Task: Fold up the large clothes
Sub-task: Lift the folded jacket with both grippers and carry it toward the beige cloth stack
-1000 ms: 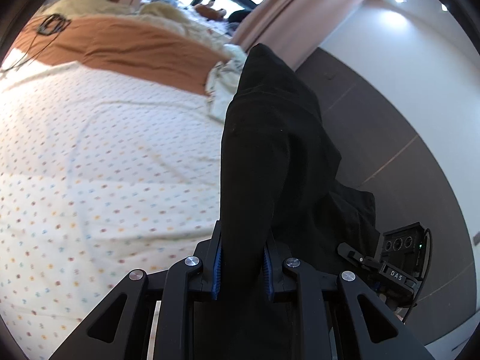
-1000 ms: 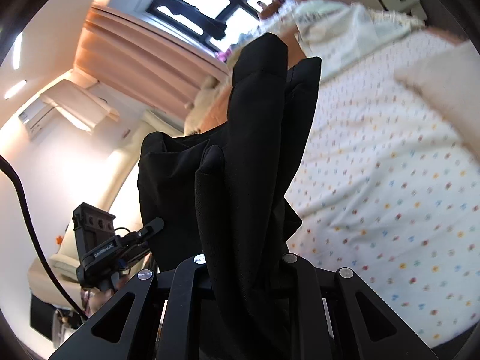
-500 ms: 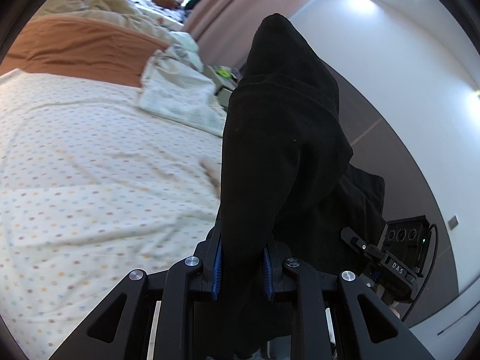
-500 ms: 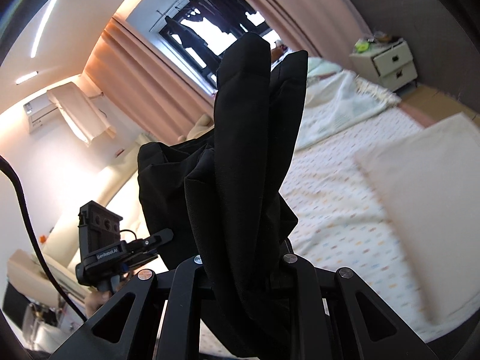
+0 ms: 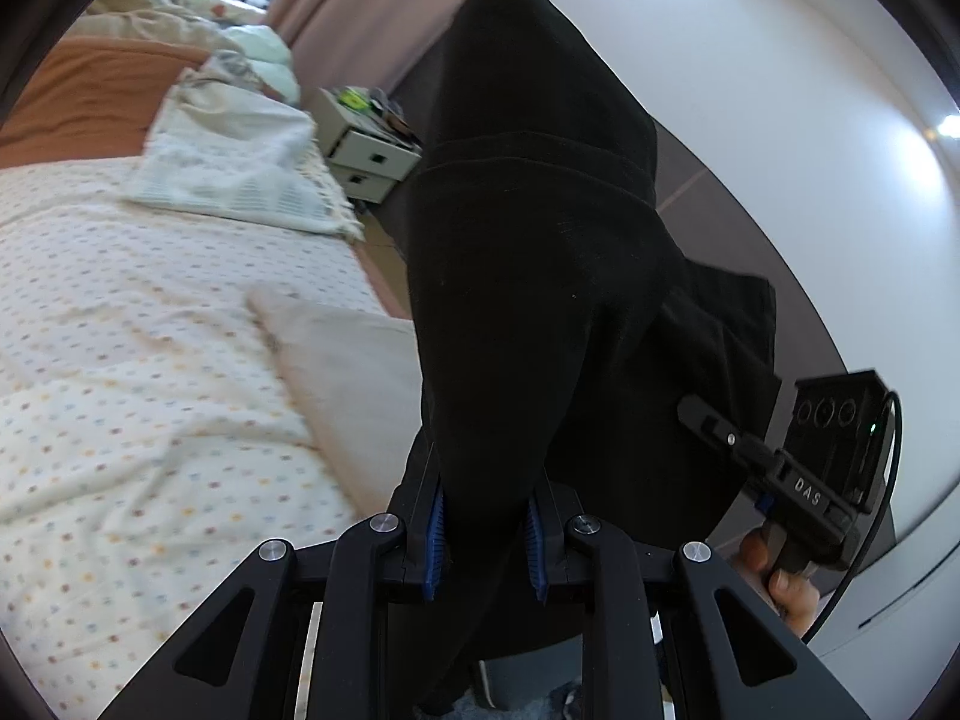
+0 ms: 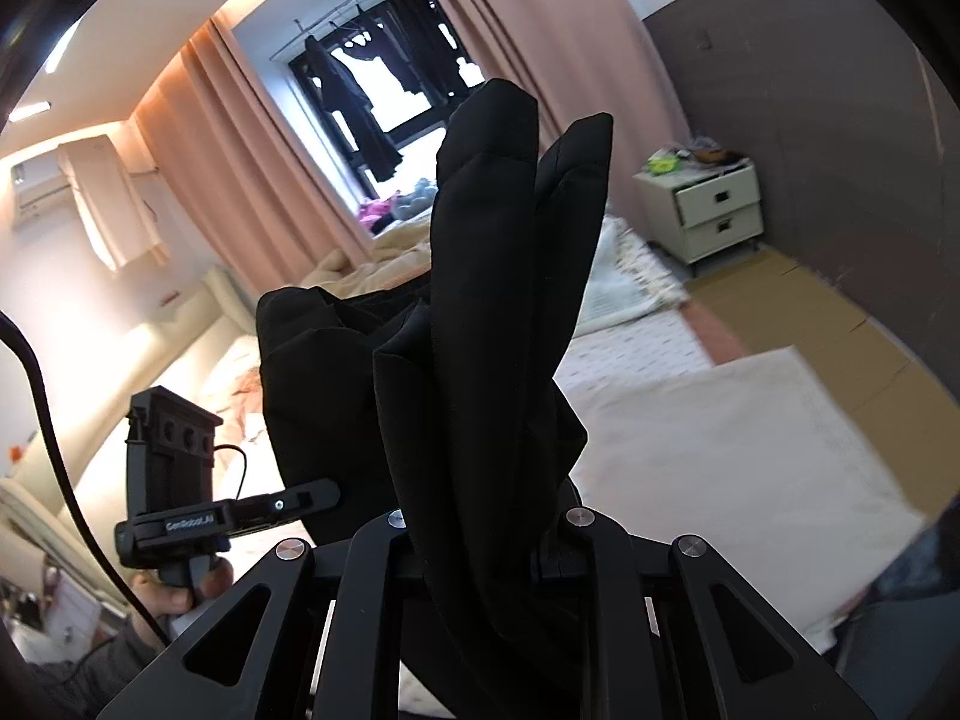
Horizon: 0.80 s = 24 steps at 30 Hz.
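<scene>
Dotted bedsheet (image 5: 150, 324), black garment (image 5: 528, 276) (gripped both ends)

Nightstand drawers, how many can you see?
2: an upper drawer and a lower drawer stacked in the white nightstand by the dark wall, beyond the bed.

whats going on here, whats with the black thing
A person holds a gripper in each hand, and both are clamped on one black garment. The left gripper and right gripper each pinch a bunched fold, holding it up above the dotted bedsheet. It is lifted, not yet laid flat or folded.
</scene>
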Tool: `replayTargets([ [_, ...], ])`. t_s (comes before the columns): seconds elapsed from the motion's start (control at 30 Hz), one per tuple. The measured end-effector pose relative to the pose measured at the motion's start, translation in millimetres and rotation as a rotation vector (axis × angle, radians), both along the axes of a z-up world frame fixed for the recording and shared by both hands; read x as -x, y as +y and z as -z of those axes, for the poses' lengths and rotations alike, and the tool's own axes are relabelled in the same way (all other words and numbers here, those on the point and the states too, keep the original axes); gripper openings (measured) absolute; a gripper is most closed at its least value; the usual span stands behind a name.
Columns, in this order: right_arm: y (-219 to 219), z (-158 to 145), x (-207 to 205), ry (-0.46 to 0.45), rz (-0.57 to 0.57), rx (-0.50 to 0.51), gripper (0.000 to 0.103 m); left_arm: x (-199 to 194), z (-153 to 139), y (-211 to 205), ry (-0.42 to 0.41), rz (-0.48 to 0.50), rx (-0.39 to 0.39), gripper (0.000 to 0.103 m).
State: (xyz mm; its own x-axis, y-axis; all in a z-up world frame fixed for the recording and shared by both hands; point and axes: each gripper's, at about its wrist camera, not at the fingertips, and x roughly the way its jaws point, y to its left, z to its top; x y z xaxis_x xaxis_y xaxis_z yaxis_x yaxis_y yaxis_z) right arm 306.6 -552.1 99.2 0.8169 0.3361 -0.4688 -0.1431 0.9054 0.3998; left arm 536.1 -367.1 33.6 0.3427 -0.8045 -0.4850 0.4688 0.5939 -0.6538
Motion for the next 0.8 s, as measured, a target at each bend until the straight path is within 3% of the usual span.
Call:
replayTargets([
  [0.2,-27,-20,1,0.013,0.049,0.053,0.017,-5,-6,-45,0.002,0.071,0.012,0.022],
  [0.4,-47,-28,-24,0.057,0.072,0.085,0.017,-5,-8,-75,0.036,0.109,0.026,0.022],
  [0.8,-53,20,-129,0.165,0.093,0.173,0.017,-83,40,-97,0.159,0.092,-0.018,0.023],
])
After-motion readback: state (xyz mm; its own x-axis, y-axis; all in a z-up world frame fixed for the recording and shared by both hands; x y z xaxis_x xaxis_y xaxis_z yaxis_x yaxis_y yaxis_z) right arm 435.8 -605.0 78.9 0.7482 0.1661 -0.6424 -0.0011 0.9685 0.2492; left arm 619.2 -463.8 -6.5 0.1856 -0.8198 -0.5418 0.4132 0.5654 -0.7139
